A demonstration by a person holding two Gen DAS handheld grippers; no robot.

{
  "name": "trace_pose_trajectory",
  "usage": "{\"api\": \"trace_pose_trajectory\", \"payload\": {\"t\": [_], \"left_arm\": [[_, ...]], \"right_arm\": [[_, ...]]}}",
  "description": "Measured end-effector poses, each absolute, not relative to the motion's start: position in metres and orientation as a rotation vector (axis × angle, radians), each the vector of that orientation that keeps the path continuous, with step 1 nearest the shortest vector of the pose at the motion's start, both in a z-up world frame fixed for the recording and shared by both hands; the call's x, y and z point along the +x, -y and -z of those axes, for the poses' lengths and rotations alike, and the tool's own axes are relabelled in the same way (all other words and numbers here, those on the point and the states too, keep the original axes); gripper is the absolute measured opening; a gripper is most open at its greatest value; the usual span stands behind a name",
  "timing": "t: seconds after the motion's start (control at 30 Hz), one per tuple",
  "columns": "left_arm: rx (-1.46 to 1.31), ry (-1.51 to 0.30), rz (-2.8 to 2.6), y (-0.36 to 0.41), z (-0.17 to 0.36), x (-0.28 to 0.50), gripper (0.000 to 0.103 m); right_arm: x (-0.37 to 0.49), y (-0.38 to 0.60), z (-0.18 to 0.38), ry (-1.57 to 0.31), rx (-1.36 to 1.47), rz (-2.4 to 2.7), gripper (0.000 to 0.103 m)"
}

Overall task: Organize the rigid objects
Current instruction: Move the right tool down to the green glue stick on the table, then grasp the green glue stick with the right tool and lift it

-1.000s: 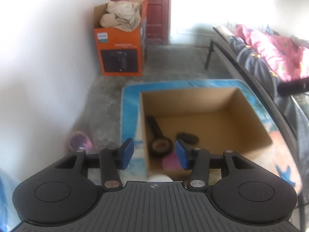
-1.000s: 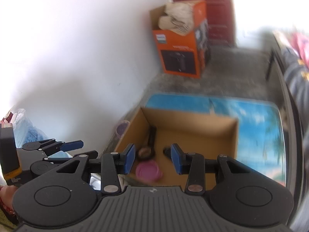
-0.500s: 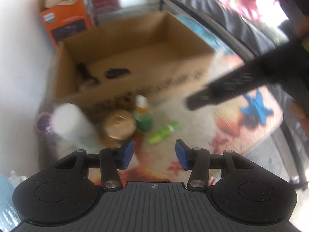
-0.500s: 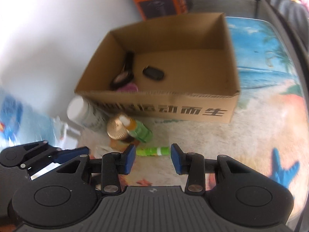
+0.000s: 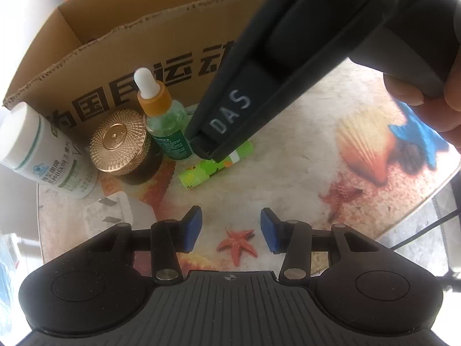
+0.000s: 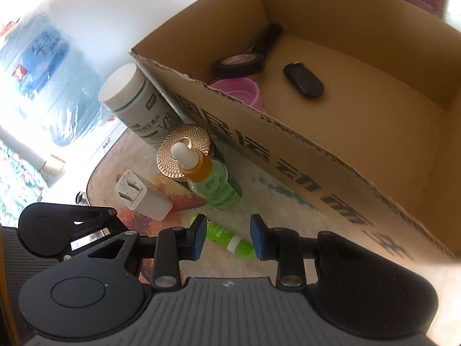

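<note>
- Cardboard box (image 6: 360,155) is our target; we carry pieces over its near wall, at twelve o'clock from the loose items.
- White bottle (image 5: 40,150), gold-lidded jar (image 5: 119,141) and dropper bottle (image 5: 164,121) stand close together, so we keep clear of them.
- Right gripper (image 6: 227,238) straddles the lying green tube (image 6: 230,239); its jaws have just been closing, pads not yet pressing. We centre first.
- Left gripper (image 5: 230,229) is spread over bare mat.
</note>
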State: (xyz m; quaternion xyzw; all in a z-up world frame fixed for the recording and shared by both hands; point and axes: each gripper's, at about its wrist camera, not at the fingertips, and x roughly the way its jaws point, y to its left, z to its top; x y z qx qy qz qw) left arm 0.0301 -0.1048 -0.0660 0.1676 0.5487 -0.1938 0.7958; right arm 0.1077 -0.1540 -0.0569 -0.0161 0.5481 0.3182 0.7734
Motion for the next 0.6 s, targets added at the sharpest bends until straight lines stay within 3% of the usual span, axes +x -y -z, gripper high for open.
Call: {"api": "trace_pose_trajectory", "payload": {"t": [0.23, 0.6], "left_arm": [[0.373, -1.158, 0.426, 0.108, 0.069, 0.031, 0.045], [0.384, -1.145, 0.490, 0.102, 0.059, 0.020, 0.045]], "right_arm": [[0.109, 0.160, 0.076, -1.270, 0.037, -0.678, 0.034], [0.080, 0.180, 0.091, -1.384, 0.404, -0.607, 0.034]]}}
